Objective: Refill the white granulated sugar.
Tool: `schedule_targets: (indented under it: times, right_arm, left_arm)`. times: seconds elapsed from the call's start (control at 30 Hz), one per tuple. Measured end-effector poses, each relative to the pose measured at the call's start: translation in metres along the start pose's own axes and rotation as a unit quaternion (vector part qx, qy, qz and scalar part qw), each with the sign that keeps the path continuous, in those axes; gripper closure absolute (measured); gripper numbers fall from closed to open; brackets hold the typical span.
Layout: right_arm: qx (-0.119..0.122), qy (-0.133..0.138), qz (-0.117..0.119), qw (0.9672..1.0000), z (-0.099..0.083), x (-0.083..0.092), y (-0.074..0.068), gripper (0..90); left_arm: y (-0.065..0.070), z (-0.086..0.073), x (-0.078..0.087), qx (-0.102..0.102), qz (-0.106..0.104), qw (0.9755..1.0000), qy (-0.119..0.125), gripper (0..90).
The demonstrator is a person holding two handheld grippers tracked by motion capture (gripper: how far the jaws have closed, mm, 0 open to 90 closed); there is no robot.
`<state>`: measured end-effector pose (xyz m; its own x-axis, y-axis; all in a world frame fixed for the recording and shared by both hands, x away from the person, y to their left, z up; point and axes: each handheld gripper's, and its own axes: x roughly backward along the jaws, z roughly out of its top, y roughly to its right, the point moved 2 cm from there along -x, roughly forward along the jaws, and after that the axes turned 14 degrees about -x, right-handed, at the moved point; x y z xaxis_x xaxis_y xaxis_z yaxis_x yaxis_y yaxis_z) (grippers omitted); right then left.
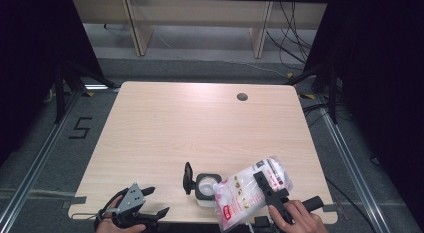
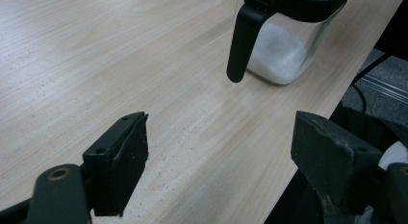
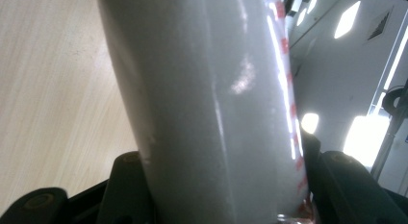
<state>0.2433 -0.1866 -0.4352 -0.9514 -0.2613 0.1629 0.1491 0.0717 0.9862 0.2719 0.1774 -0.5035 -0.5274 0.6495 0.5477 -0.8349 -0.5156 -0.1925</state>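
A person stands at a pale wooden tabletop with a gripper in each hand; the right gripper, at the near right edge, has its fingers clamped around a plastic bag of white granules, printed in red and white; the bag is tipped leftward so that its mouth sits over a small clear jar near the front edge of the tabletop; whether the mouth touches the jar's rim cannot be told. The jar's black hinged lid stands flipped open on its left side; in the left gripper view the jar is partly full of a white powder or fine grain, likely sugar or salt. The left gripper rests at the near left corner, well apart from the jar, its fingers spread wide and empty.

The step in hand appears to be filling the jar from the bag; to do it well, the bag's mouth should stay directly over the opening and the tilt should rise slowly; a sudden surge could spill grains across the tabletop; the free gripper could steady the jar, since nothing holds it.
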Motion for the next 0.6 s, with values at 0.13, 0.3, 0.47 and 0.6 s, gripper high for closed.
schedule_targets:
  times: [0.13, 0.3, 0.47, 0.6]
  right_arm:
    - [0.031, 0.003, 0.002, 0.9995, 0.002, -0.001, 0.002, 51.6]
    - [0.028, 0.004, 0.002, 0.9996, 0.0045, -0.0017, 0.001, 51.6]
    - [0.019, 0.001, 0.003, 0.9998, 0.005, -0.0007, -0.0002, 51.5]
    - [0.014, 0.006, 0.004, 0.9999, 0.005, -0.0013, -0.0001, 51.6]
  left_arm:
    - [0.0012, -0.0002, 0.0013, 0.012, 0.003, 0.9999, -0.001, 20.1]
    - [0.0, -0.0002, 0.0011, 0.011, 0.003, 0.9999, 0.001, 20.1]
    - [0.001, 0.0002, 0.0011, 0.014, 0.002, 0.9999, 0.001, 20.1]
    - [-0.0013, -0.0007, 0.0034, 0.009, 0.006, 0.9999, -0.004, 20.1]
